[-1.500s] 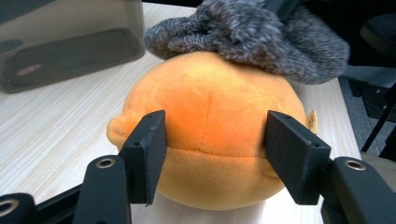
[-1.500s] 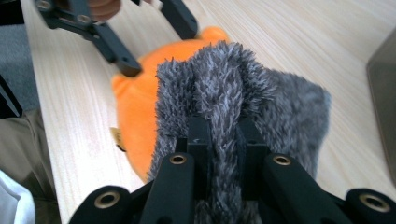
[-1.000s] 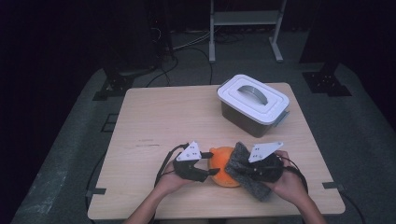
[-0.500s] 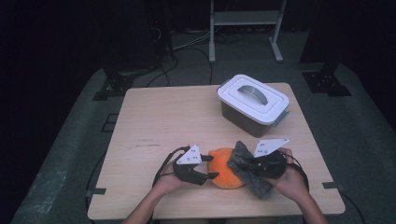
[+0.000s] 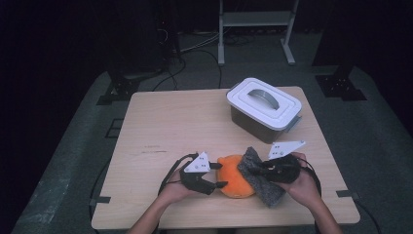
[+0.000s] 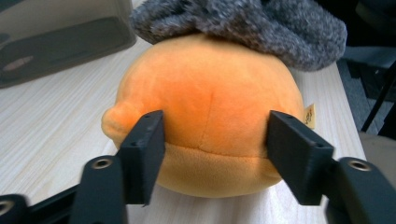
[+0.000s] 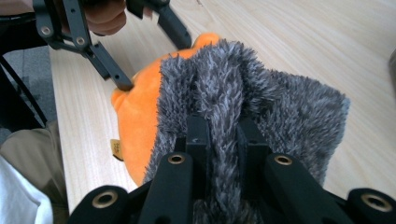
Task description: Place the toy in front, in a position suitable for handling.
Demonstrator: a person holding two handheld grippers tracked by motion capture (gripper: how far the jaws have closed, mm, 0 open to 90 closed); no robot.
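Plush [image 6: 210, 112] between just-opened left hand-held gripper [image 6: 215, 154] jaws, seemingly untouched, right hand-held gripper [image 7: 219, 135] pinching grey cloth [image 7: 280, 107]

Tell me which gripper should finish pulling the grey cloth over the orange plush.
Right. The right gripper is shut on the grey cloth, already draped on the orange plush; the left gripper, jaws just opened, merely flanks the plush.

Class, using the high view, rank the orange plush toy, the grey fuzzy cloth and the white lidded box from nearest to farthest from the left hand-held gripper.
1. Orange plush toy, right at the left hand-held gripper.
2. Grey fuzzy cloth, across the toy.
3. White lidded box, far back, right.
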